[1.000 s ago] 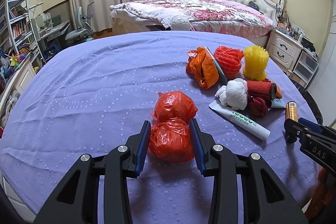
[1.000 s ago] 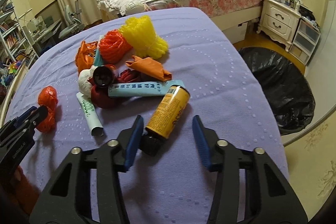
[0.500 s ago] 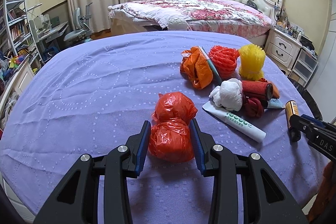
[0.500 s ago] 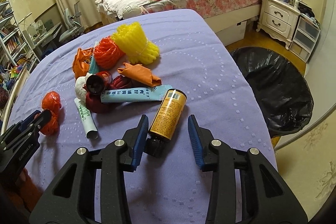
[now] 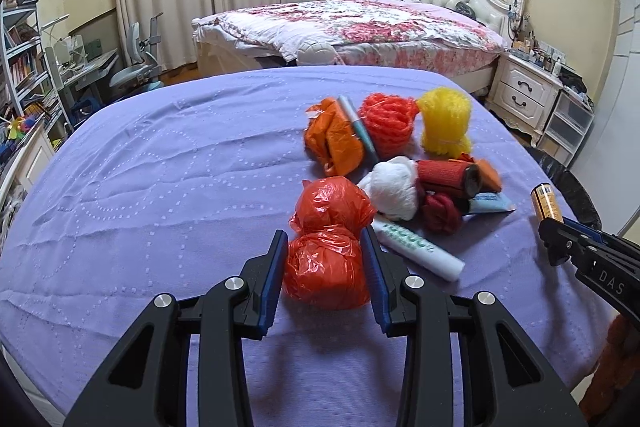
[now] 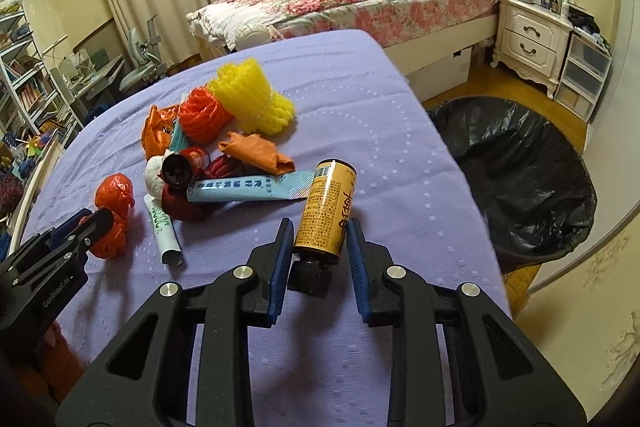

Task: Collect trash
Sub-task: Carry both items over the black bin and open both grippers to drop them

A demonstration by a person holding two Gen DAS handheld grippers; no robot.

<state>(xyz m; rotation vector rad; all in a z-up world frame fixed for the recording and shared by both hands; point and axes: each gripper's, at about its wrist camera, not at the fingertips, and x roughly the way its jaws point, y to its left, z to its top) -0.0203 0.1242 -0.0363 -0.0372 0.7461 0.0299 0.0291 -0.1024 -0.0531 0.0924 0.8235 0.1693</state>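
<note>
- A table under a purple cloth [image 5: 160, 187] fills most of both views, the trash gathered toward its right side.
- A bin lined with a black bag [image 6: 520, 167] stands on the floor just past the table's right edge.
- The left gripper [image 5: 324, 259] is clamped on a knotted red plastic bag [image 5: 326, 255]; both blue pads press into the bag's lower lump.
- The right gripper [image 6: 320, 241] is closing around a yellow bottle [image 6: 330, 207] with a black cap. The bottle stands tilted between the pads; its base is toward the pile, the cap toward the camera.
- Loose in the pile: a yellow foam net [image 5: 444, 123], an orange foam net [image 5: 386, 123], a crumpled orange bag [image 5: 334, 143] and a white wad [image 5: 394, 187].
- A dark red roll [image 5: 446, 177] rests beside the white wad.
- A light blue tube [image 6: 248, 189] and a white tube with green print [image 5: 416, 249] lie flat at the pile's near edge.
</note>
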